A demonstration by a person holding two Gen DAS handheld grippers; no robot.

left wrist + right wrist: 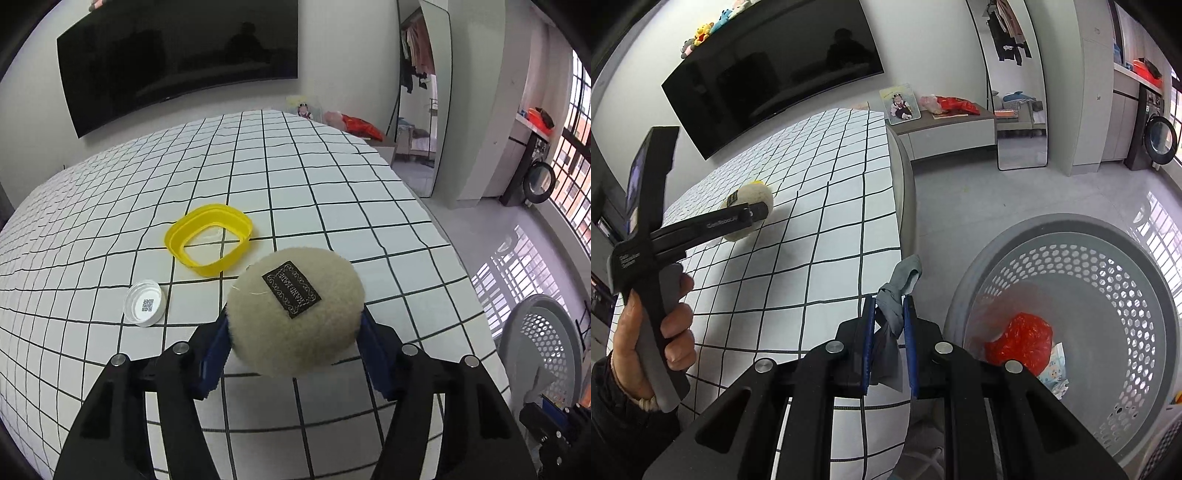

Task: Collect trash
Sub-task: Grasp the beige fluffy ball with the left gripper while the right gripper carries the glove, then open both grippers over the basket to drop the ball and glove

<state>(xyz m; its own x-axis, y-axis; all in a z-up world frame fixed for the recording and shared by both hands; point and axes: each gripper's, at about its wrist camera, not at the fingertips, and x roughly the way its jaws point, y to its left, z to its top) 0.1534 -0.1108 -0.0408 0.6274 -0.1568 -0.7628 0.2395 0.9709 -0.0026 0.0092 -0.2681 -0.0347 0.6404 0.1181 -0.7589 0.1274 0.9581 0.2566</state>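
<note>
Left tongs (295,325) clench the soft, light puff (295,310) by its rim; right tongs (889,332) pinch limp grey cloth (892,310).

Cream fluffy puff (295,314) with black label, yellow ring (210,240), black-gridded white cloth (332,206)

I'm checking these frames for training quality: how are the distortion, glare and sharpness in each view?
Left wrist view: strong fisheye bends the checked tablecloth grid into a dome; the fluffy pad is sharp; window light glares on the floor at right. Right wrist view: same bending, dark corners; the TV reflects a seated figure; the grey cloth and laundry basket are clear, without motion blur.
</note>
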